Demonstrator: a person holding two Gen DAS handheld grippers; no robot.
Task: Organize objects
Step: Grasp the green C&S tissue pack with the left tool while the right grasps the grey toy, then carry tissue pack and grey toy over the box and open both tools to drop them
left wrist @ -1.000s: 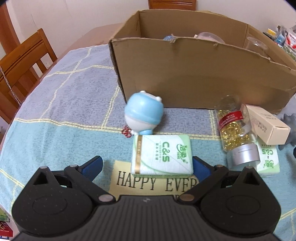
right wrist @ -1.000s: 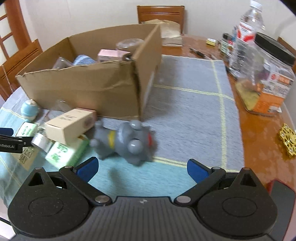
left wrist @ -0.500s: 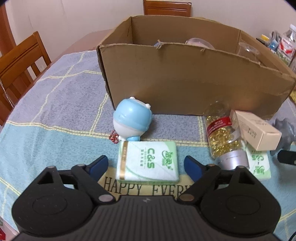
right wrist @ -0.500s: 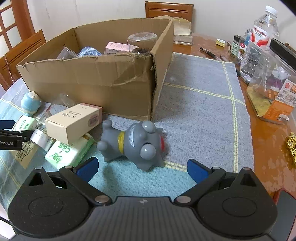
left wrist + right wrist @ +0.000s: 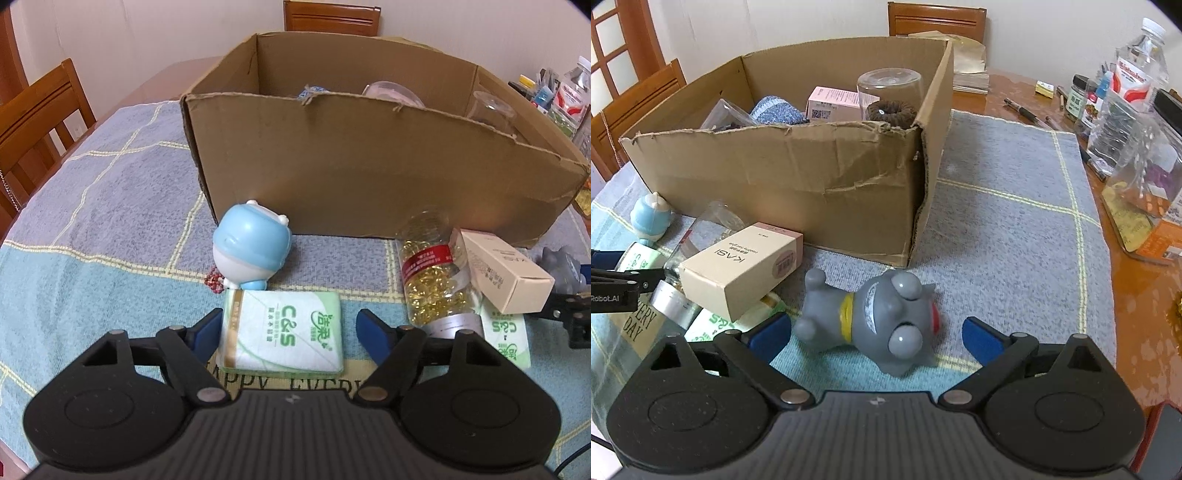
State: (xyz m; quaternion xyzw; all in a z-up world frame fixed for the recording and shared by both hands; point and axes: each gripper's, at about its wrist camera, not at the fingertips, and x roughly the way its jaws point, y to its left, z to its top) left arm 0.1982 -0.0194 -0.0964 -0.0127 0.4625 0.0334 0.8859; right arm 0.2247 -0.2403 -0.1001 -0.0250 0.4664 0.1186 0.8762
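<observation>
left gripper (image 5: pixel 289 334): jaws just closing, half-wide around tissue pack (image 5: pixel 282 336), left pad touching its side, right pad apart | pack flat, long axis across the jaws | right gripper (image 5: pixel 875 334): wide, closing round grey toy (image 5: pixel 875 317), untouched | cardboard box (image 5: pixel 369 173) beyond both

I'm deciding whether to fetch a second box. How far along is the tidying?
Partly done: the cardboard box already holds a glass jar, a pink carton and more. In hand: the left gripper has been closing around the tissue pack, the right gripper around the grey toy; neither grips yet. Left outside: blue figurine, capsule bottle, beige carton, second tissue pack.
</observation>
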